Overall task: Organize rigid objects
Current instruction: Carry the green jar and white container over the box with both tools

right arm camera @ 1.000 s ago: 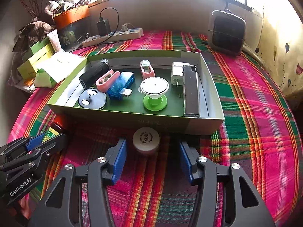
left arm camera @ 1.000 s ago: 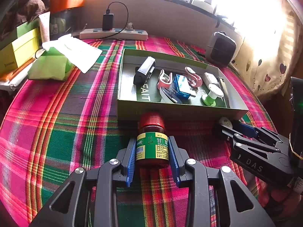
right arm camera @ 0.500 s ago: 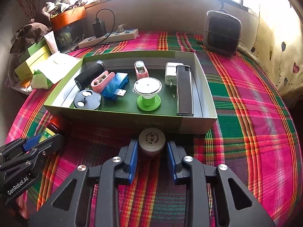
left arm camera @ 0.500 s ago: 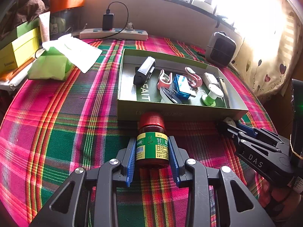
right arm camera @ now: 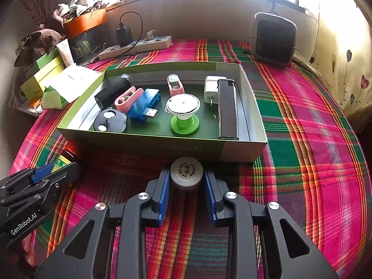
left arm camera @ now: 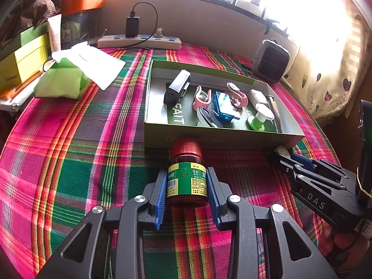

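in the left wrist view, the left gripper (left arm camera: 187, 191) is clamped on a brown medicine bottle (left arm camera: 187, 179) with a red cap, blue pads pressed to both sides of its green label. the bottle lies with its cap pointing ahead, almost touching the near wall of the green box (left arm camera: 216, 139) straight in front; gripping the body low probably leaves the cap free to clear that wall when lifted. inside the box, ahead and slightly right, sit a black case, two pink clips, a blue usb stick and a green-footed spool. off to the right, the right gripper (left arm camera: 282, 154) reaches toward the same wall. in the right wrist view, the right gripper (right arm camera: 186, 179) is closed narrow on a small round white jar (right arm camera: 186, 171), held upright just before the box's (right arm camera: 162, 143) front wall, seemingly ready to go over it. beyond lie a white charger and a long dark lighter at the right side. the left gripper (right arm camera: 50, 171) shows at far left.
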